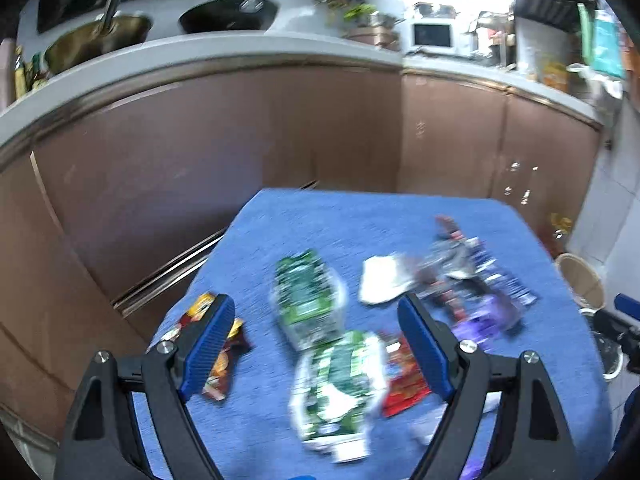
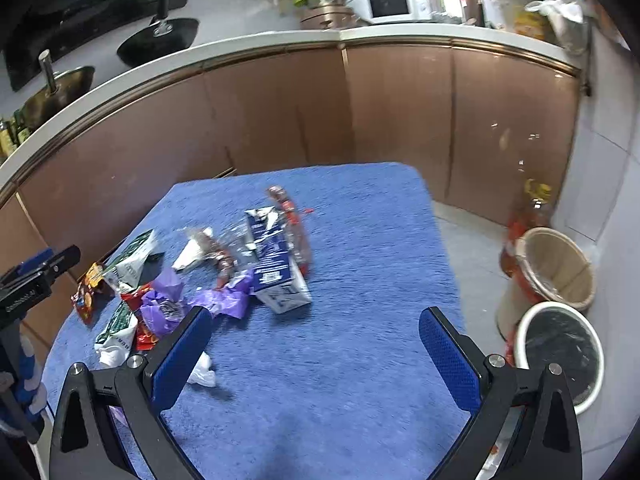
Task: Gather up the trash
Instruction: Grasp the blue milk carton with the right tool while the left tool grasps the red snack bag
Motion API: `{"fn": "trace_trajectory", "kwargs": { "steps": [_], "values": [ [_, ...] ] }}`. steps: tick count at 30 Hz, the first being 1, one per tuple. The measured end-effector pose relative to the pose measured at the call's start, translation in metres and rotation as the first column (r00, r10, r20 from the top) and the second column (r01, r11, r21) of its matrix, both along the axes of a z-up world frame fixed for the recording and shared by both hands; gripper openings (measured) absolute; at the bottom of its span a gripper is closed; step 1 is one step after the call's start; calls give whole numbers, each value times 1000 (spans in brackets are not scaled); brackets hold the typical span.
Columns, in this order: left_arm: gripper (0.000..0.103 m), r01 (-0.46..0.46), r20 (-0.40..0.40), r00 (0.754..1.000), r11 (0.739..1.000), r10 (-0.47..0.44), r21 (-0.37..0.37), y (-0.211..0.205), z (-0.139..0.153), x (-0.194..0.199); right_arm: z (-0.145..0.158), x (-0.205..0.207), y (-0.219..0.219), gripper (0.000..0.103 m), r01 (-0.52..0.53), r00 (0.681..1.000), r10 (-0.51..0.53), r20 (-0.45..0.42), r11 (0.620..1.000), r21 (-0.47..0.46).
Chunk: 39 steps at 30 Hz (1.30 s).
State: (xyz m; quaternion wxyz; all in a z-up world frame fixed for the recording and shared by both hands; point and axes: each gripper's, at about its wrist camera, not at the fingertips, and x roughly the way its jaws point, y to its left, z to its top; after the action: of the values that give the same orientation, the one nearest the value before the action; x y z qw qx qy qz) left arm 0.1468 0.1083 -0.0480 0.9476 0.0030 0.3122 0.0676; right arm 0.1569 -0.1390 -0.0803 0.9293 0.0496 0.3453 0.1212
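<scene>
Wrappers [image 1: 334,384] strewn on blue table [image 2: 360,240] | bins [image 2: 560,344] floor-side, contents unclear | left gripper [image 1: 316,344], right gripper [image 2: 316,352] wide apart, empty

Table [image 2: 360,280]: blue cloth cover, matt, rough nap. Wrappers [image 1: 336,384]: crinkled glossy film. Carton [image 2: 276,268]: printed paperboard, creased. Purple bag [image 2: 224,300]: thin plastic. Cabinets [image 2: 400,112]: smooth, glossy brown. Right hand-held gripper [image 2: 316,356]: matt black plastic, textured blue pads [image 2: 180,364], metal bolts.
</scene>
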Motion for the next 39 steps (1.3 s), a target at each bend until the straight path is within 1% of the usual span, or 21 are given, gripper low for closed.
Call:
{"fn": "trace_trajectory", "kwargs": {
  "steps": [2, 7, 10, 13, 15, 16, 18, 22, 24, 27, 30, 32, 33, 34, 37, 38, 39],
  "values": [
    [83, -41, -29, 999, 999, 41, 3, 19, -7, 1, -3, 7, 5, 103, -24, 1000, 24, -14, 1000, -7],
    [83, -121, -67, 990, 993, 121, 7, 58, -19, -4, -10, 26, 19, 103, -89, 995, 88, -35, 996, -6],
    [83, -169, -112, 980, 986, 166, -12, 81, -30, -6, -12, 42, 29, 103, -131, 990, 131, -45, 991, -6],
    [83, -193, -147, 972, 980, 184, -48, 99, -38, -3, -13, 61, 39, 102, -173, 983, 173, -62, 985, 2],
    [83, -196, -159, 969, 979, 187, -45, 105, -39, 0, -13, 74, 46, 99, -195, 978, 194, -73, 981, -3],
    [83, -194, -161, 969, 980, 185, -42, 109, -40, 2, -14, 78, 48, 97, -202, 976, 201, -80, 979, -5],
    [83, -168, -172, 972, 985, 159, -39, 113, -41, 9, -16, 90, 54, 94, -223, 970, 222, -95, 975, -7],
    [83, -78, -191, 979, 997, 75, -3, 114, -45, 25, -20, 110, 65, 94, -252, 960, 247, -132, 968, -19],
    [83, -29, -207, 978, 1000, 27, -7, 115, -47, 32, -22, 119, 67, 94, -264, 953, 259, -155, 964, -11],
    [83, 34, -243, 969, 999, -41, -33, 118, -54, 41, -27, 130, 71, 94, -278, 944, 272, -185, 960, -10],
    [83, 83, -290, 953, 996, -93, -46, 120, -66, 51, -33, 141, 77, 93, -299, 930, 291, -225, 954, -1],
    [83, 93, -317, 943, 995, -103, -46, 123, -74, 58, -37, 147, 80, 86, -304, 924, 291, -247, 952, -15],
    [83, 95, -326, 939, 994, -106, -50, 124, -78, 60, -39, 151, 82, 80, -308, 919, 293, -262, 951, -15],
    [83, 96, -332, 937, 994, -110, -60, 125, -81, 62, -41, 154, 82, 73, -310, 916, 295, -273, 951, -10],
    [83, 73, -344, 933, 992, -105, -104, 129, -89, 66, -50, 160, 80, 62, -302, 907, 287, -310, 953, -1],
    [83, 66, -345, 933, 991, -104, -120, 131, -90, 66, -52, 161, 78, 60, -298, 904, 284, -320, 954, 4],
    [82, 57, -346, 933, 989, -101, -136, 132, -92, 65, -55, 162, 75, 56, -295, 901, 283, -328, 955, 11]
  ]
}}
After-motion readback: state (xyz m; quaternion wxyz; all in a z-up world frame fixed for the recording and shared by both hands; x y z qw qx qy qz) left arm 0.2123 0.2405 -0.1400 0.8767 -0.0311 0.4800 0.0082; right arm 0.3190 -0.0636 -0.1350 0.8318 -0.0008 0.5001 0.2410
